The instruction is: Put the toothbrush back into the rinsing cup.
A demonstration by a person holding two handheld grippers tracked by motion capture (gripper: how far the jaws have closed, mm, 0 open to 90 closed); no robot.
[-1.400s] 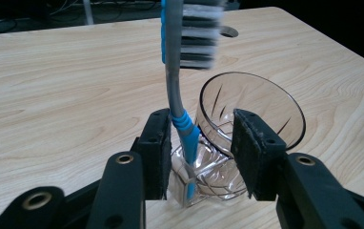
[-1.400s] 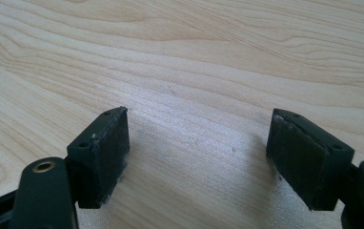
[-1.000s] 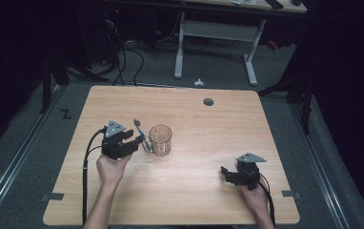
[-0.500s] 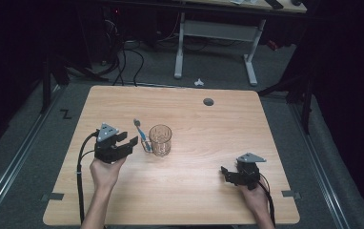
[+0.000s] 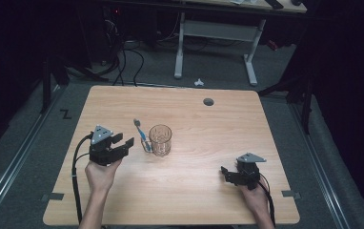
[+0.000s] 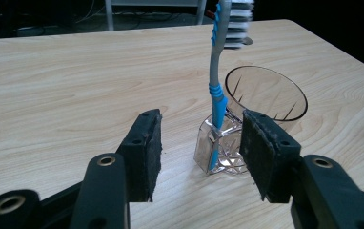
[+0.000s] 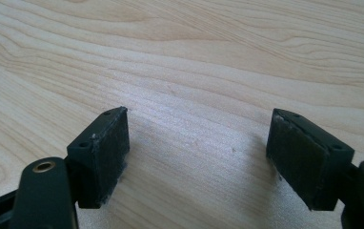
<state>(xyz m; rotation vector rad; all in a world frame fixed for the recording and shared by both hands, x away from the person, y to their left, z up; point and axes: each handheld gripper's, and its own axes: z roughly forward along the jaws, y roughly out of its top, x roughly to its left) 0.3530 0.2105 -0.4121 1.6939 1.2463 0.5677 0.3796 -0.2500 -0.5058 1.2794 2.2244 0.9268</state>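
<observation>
At the near right corner of the counter (image 5: pixel 194 200) the right tool (image 5: pixel 228 173) rests idle, jaws wide over bare wood. Further in, left of centre, the left tool (image 5: pixel 126 142) has just been opening; its jaws stand wide and apart from the toothbrush (image 5: pixel 142 136), which leans upright in a small holder touching the glass tumbler (image 5: pixel 160 140). Placing the brush looks done; only withdrawal seems left.

A toothbrush (image 5: pixel 141 134) leans on the glass's (image 5: pixel 160 140) left side, mid-table (image 5: pixel 194 191).
</observation>
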